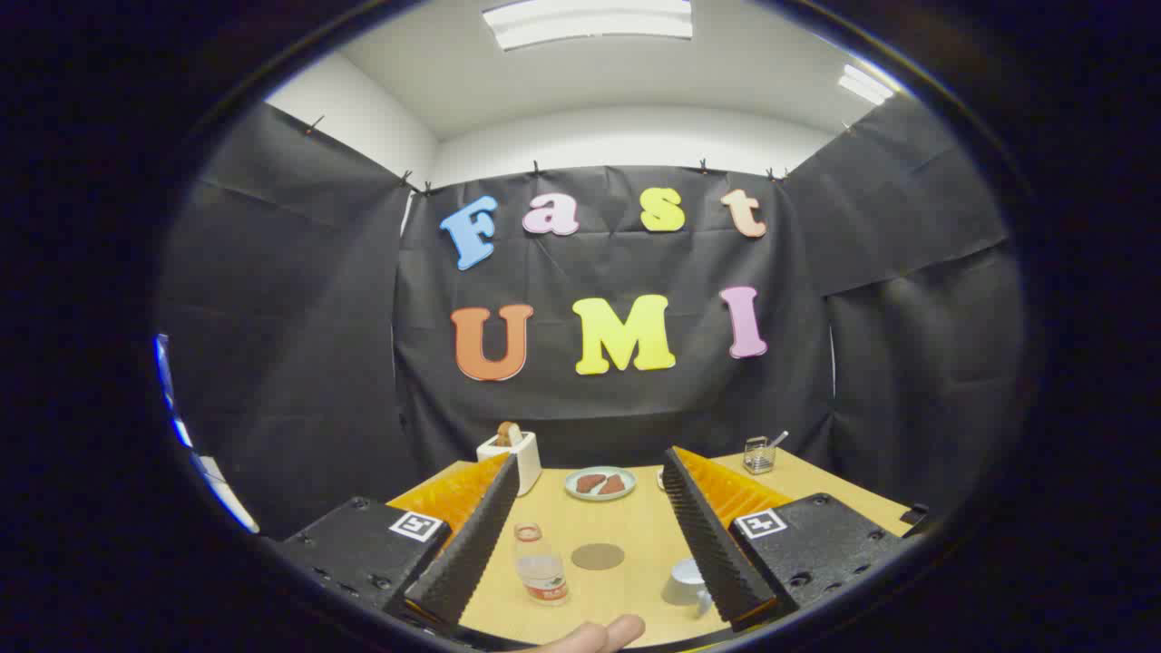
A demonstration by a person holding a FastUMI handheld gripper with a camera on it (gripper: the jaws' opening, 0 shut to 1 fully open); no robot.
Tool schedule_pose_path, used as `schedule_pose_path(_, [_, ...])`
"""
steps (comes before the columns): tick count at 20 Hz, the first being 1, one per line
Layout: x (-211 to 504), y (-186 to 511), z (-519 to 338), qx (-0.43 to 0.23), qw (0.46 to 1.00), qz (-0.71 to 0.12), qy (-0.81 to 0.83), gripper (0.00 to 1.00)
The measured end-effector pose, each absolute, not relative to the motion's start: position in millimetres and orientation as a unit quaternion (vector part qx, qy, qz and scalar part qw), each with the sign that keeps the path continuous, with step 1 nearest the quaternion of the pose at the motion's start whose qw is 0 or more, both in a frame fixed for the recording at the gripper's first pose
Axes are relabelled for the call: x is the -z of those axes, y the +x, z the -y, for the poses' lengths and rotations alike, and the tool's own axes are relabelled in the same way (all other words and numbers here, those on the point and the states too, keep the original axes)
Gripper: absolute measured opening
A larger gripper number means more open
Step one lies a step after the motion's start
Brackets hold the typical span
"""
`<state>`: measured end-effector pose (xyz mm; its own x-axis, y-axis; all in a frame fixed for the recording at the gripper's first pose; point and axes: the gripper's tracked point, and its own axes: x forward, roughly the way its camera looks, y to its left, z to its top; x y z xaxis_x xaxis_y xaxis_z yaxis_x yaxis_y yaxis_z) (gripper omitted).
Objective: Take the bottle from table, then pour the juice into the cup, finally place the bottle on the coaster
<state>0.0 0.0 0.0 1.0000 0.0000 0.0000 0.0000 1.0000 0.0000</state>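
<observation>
Clear plastic bottle, matt round coaster, smooth wooden table, ribbed fingers spread wide

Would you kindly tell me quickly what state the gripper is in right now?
Gripper: open, fingers spread wide and holding nothing; the bottle, coaster and cup stand on the table between them.

A white toaster holding a slice stands at the tabletop's far left corner — a plate of food mid-far edge — a wire holder far right.
</observation>
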Motion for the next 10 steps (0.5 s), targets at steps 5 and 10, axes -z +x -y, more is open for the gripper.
schedule_pose_path(5, [14.4, 4.3, 1.9, 0.004, 1.000, -0.017, 0.001, 1.00])
schedule_pose_path(10, [30.6, 5.8, -5.7, 0.000, 1.000, -0.023, -0.002, 1.00])
